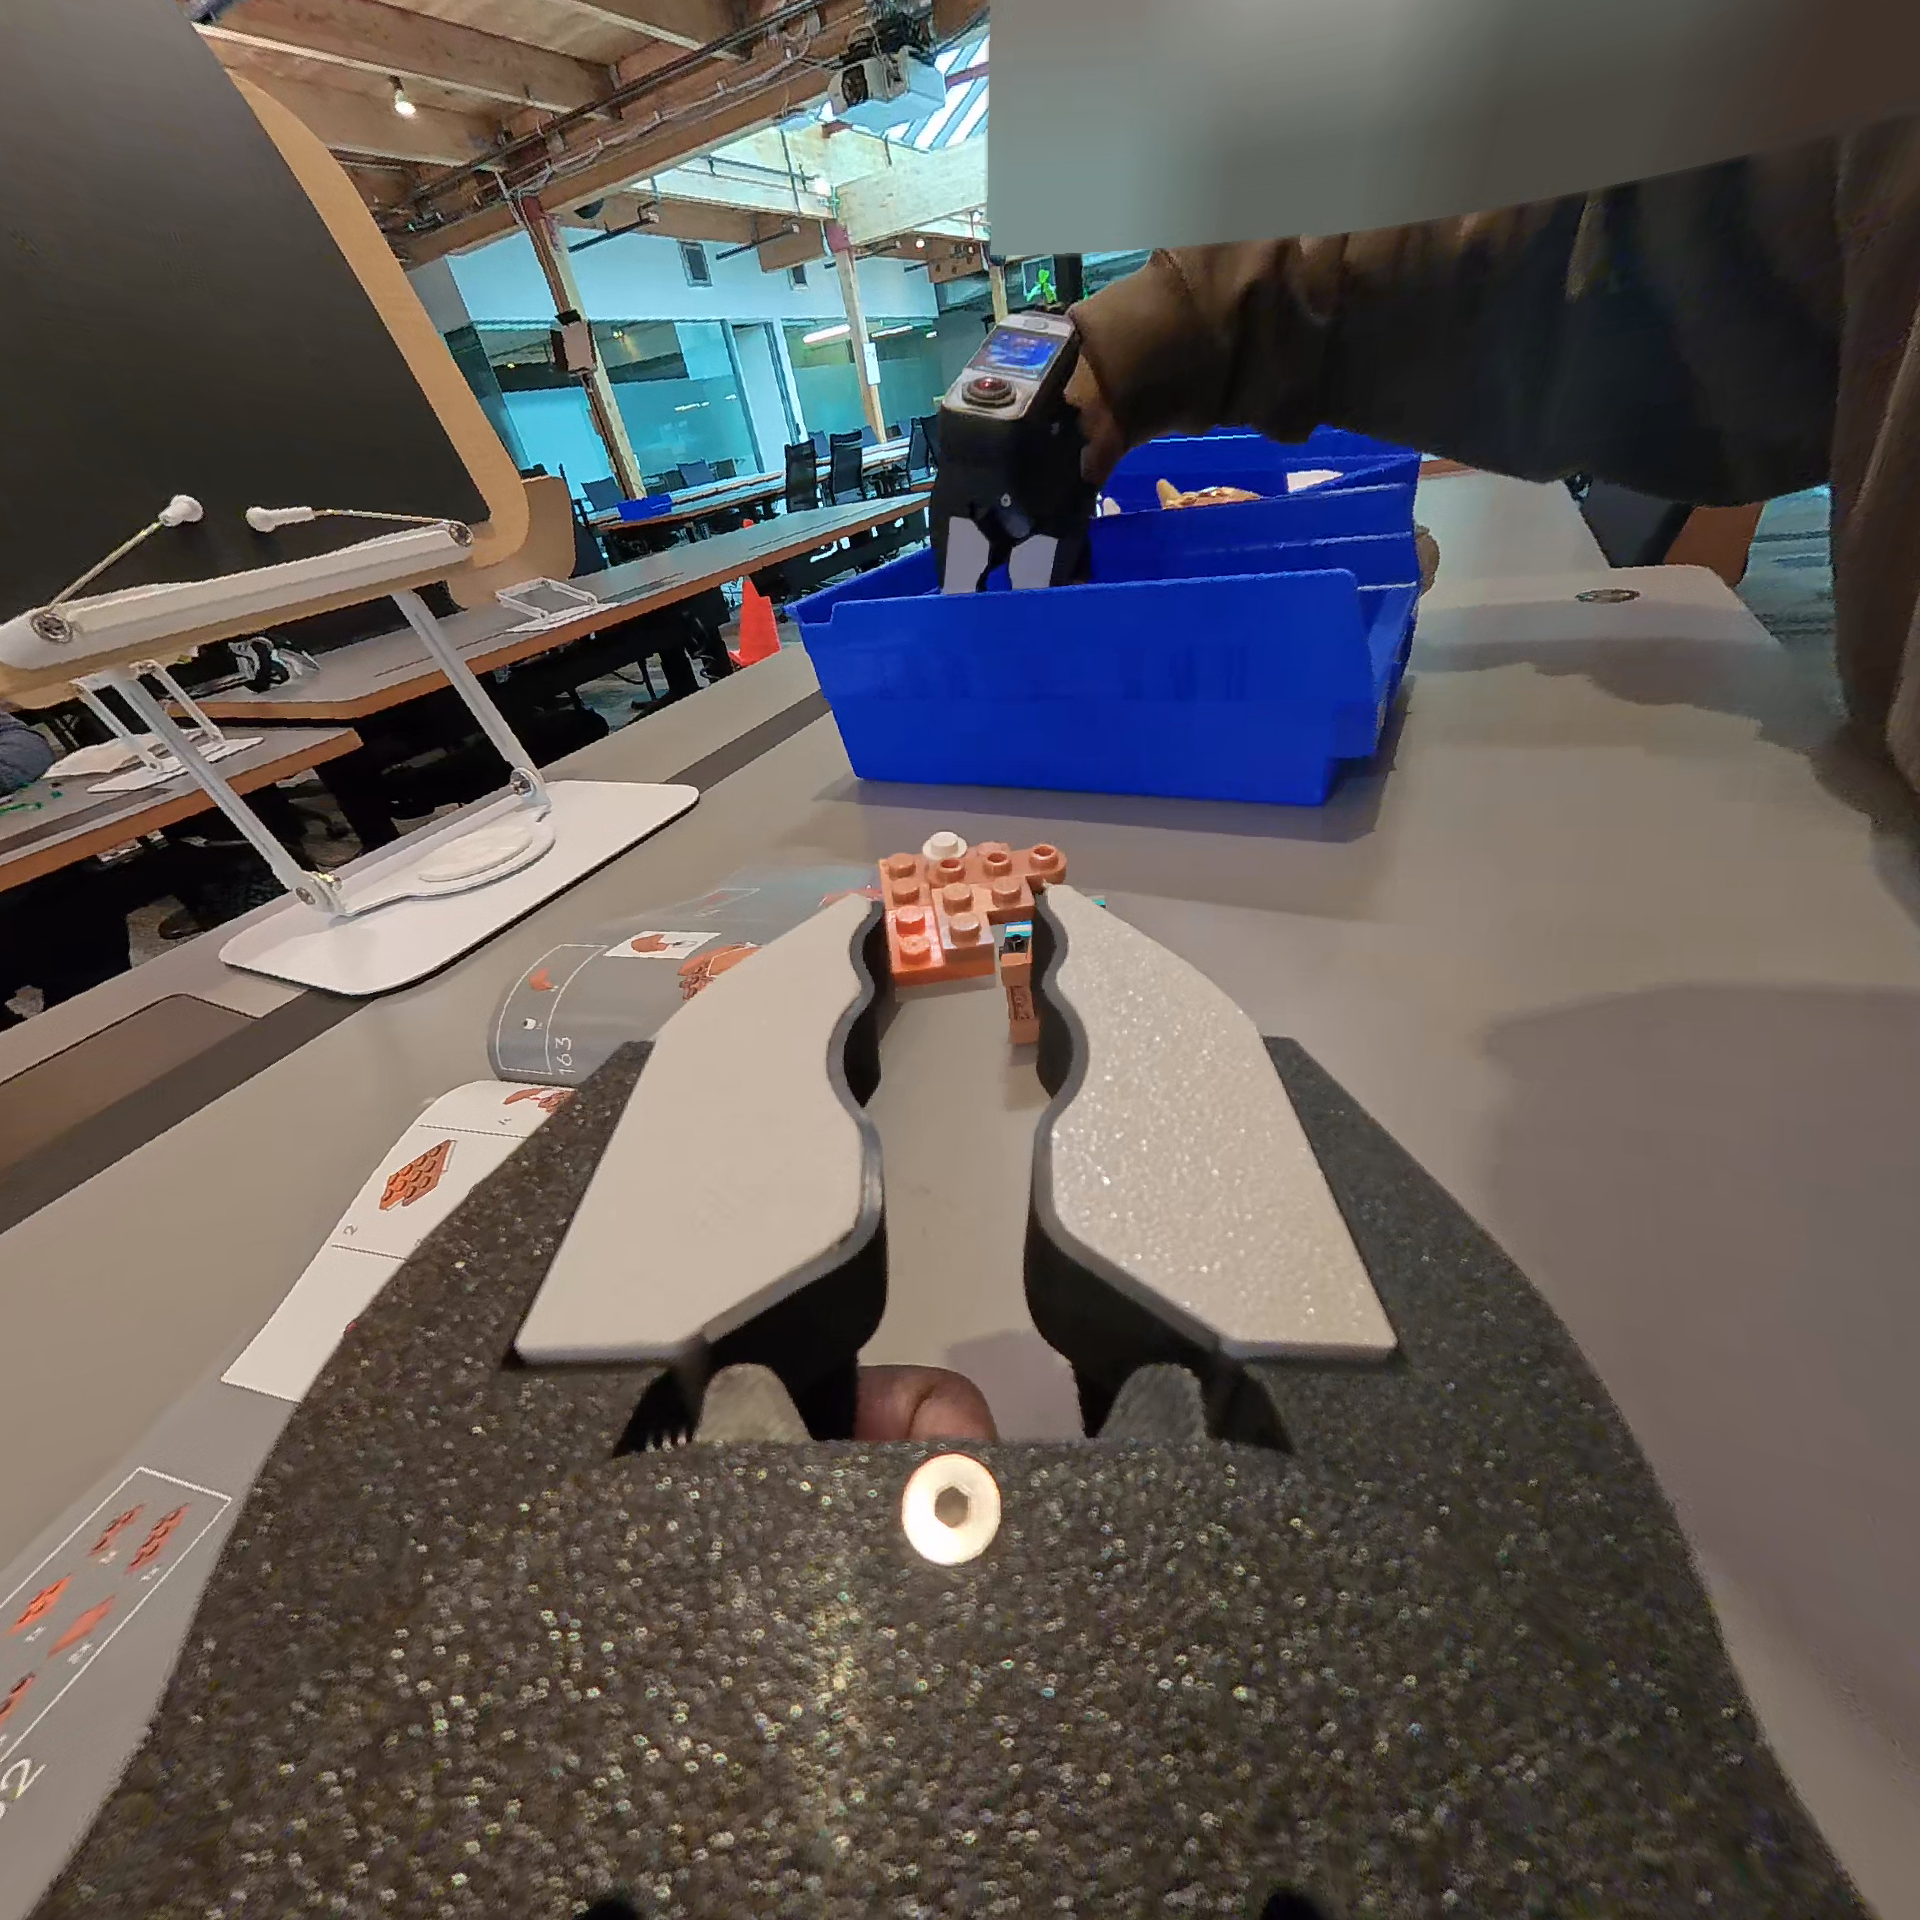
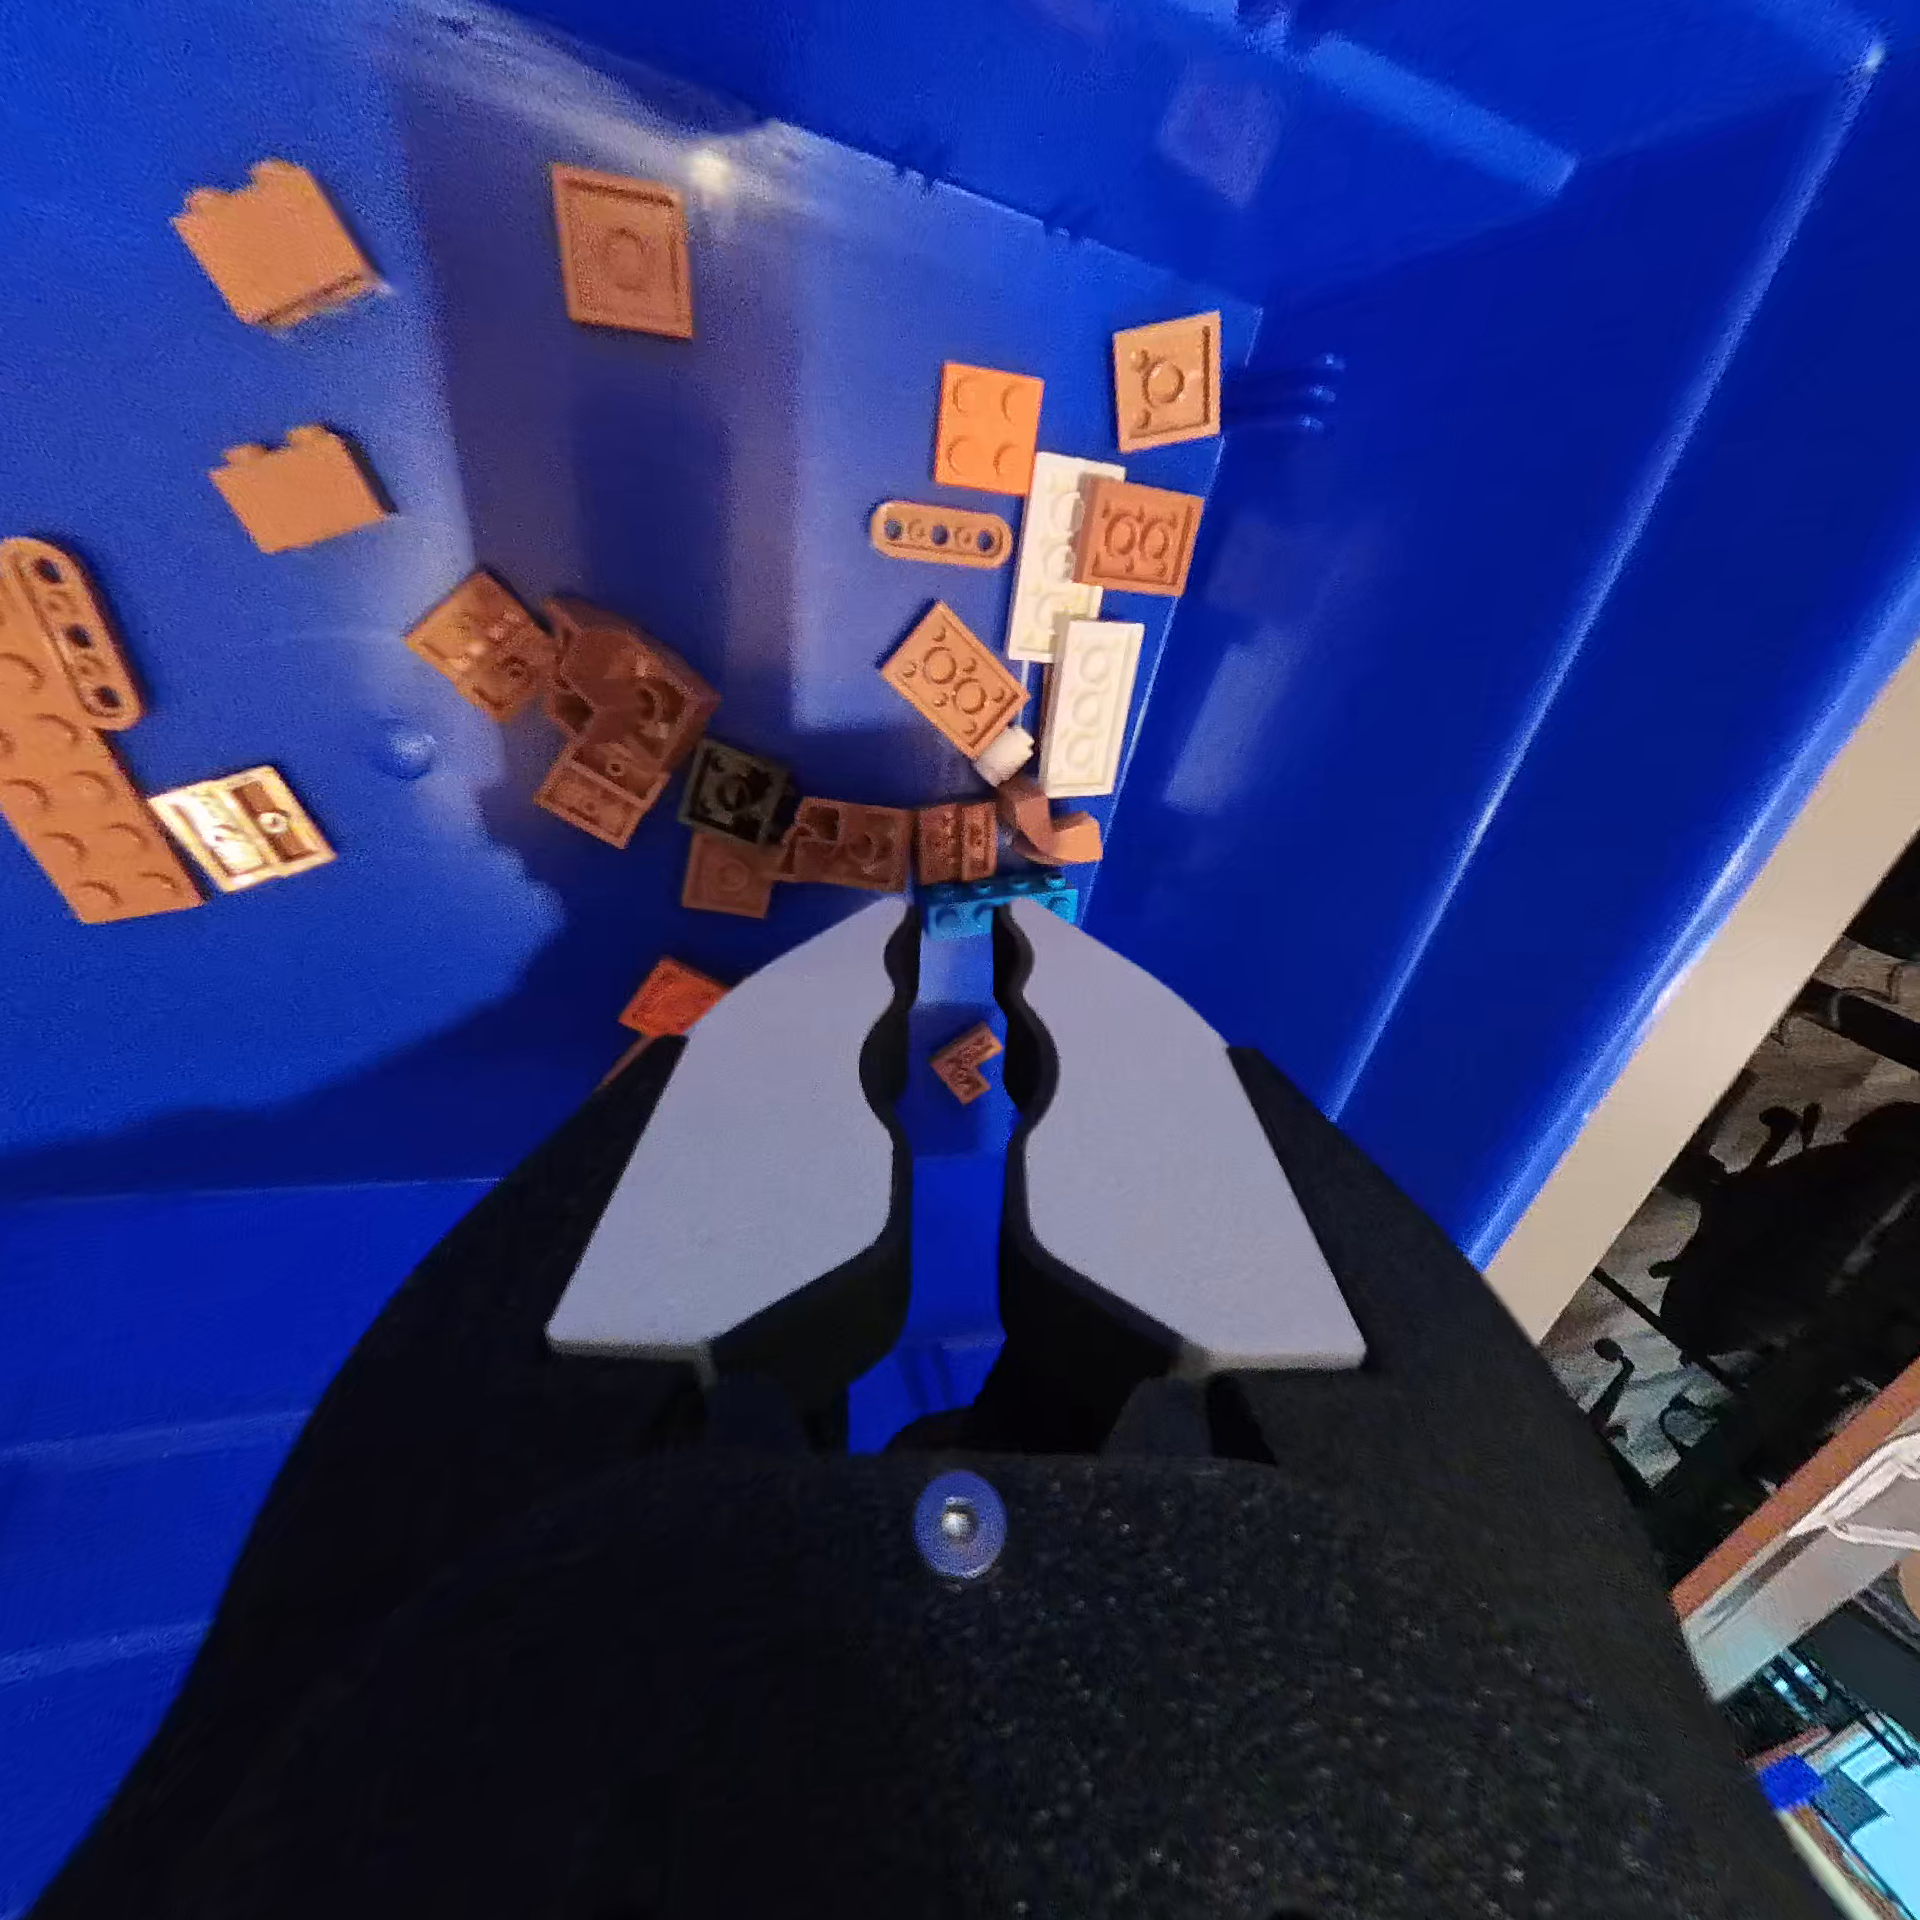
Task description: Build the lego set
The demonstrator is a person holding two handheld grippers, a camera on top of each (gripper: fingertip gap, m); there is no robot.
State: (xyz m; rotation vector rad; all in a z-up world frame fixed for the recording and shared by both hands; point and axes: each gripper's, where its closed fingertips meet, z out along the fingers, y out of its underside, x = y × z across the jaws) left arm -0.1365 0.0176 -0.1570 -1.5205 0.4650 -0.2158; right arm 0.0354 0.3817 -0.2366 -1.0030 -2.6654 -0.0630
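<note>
Left gripper (image 1: 961,925) rests low over the grey table (image 1: 1455,1039), its fingers parted around the orange-brown lego assembly (image 1: 961,904) sitting between their tips. Right gripper (image 2: 956,920) reaches down into the blue bin (image 2: 1455,520), fingers nearly together with a small blue plate (image 2: 961,914) between the tips; whether they grip it I cannot tell. Loose orange and white pieces (image 2: 1081,582) lie just ahead.

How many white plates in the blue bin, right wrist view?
2. One white plate lies by the bin wall, partly under a brown piece; the other white plate overlaps its lower end. More may be hidden.
</note>
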